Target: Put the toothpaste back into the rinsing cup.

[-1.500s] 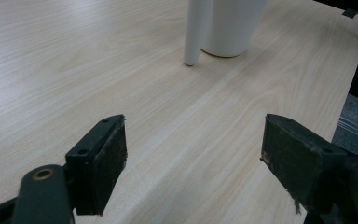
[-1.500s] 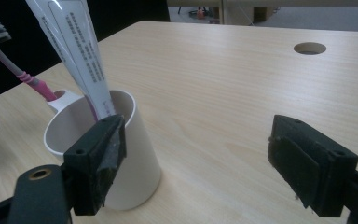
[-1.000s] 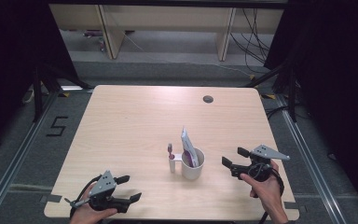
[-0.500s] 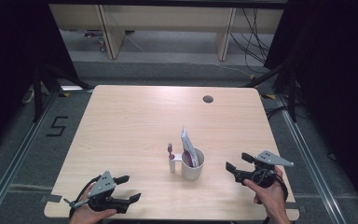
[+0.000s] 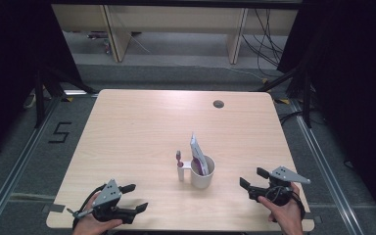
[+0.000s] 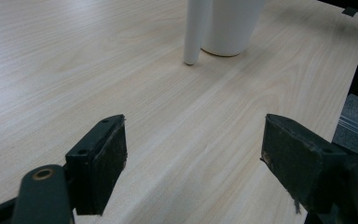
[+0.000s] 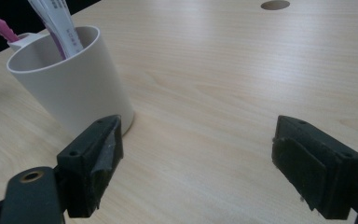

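Two hand-held grippers sit low over the near edge of the wooden table [image 5: 142,127]. The left gripper [image 5: 136,198] has its jaws spread wide with nothing between them; the right gripper [image 5: 251,180] is likewise wide apart and empty. A white cup [image 5: 203,174] stands between them near the table's middle, holding a white-and-purple tube [image 5: 198,152]. A pink toothbrush [image 5: 178,156] stands in a side holder [image 5: 181,172] touching the cup's left.

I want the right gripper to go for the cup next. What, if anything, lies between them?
Nothing visible. Bare table separates the right gripper from the white cup; its jaws stand open, with the cup just ahead.
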